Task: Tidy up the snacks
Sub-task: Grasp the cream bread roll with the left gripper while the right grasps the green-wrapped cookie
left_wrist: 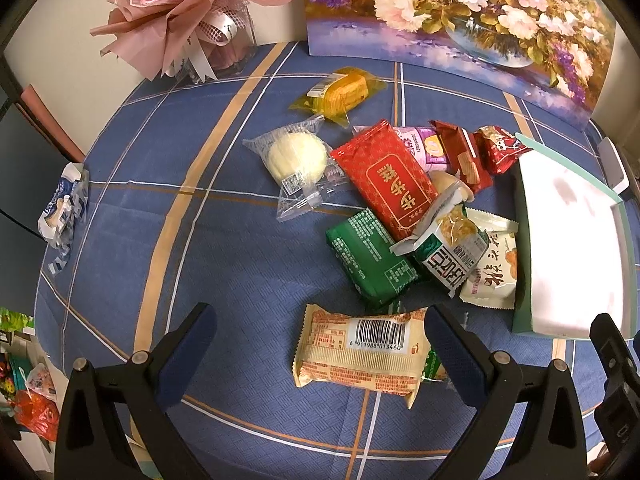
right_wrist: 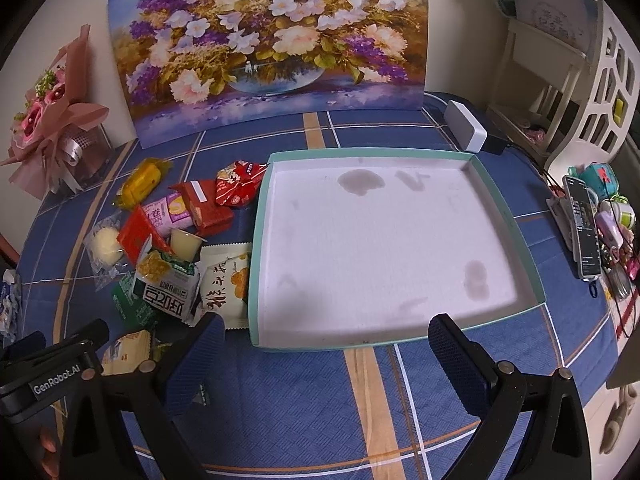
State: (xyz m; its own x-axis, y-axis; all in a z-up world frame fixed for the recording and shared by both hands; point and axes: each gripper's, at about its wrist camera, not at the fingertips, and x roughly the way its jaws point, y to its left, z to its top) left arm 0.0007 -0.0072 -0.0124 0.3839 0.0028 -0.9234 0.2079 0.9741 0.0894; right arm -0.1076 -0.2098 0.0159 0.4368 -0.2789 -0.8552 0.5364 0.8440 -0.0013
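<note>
Now left tool (left_wrist: 320,344) spread wide, empty; beige packet (left_wrist: 360,354) lies crosswise between fingers.

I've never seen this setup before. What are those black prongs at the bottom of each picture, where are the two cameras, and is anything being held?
No robot here: a person carries one pair of tongs in each hand, with a fisheye camera on each looking along its fingers. The left tongs stand open around a beige barcode snack packet lying on the blue plaid tablecloth. The right tongs are open, facing an empty teal-rimmed tray. A pile of wrapped snacks lies beside the tray. Nothing is held.
</note>
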